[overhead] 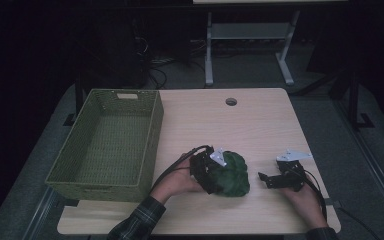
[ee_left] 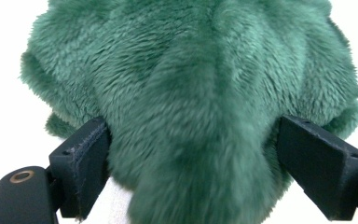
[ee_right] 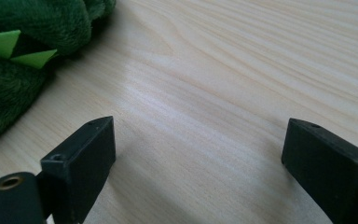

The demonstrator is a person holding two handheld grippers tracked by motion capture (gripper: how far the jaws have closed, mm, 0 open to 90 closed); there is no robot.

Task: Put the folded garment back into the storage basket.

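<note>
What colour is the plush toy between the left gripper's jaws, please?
The plush toy is dark green, with fluffy fur; the left gripper view shows it best.

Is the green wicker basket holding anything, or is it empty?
Empty. The high view shows bare weave across the floor of the green wicker basket; the green plush toy lies on the table beside it.

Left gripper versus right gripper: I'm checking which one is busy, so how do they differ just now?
The left gripper has the green plush toy between its wide jaws; the right gripper has bare table between its jaws. The left sits against the toy, the right apart from it. Both stand wide.
</note>
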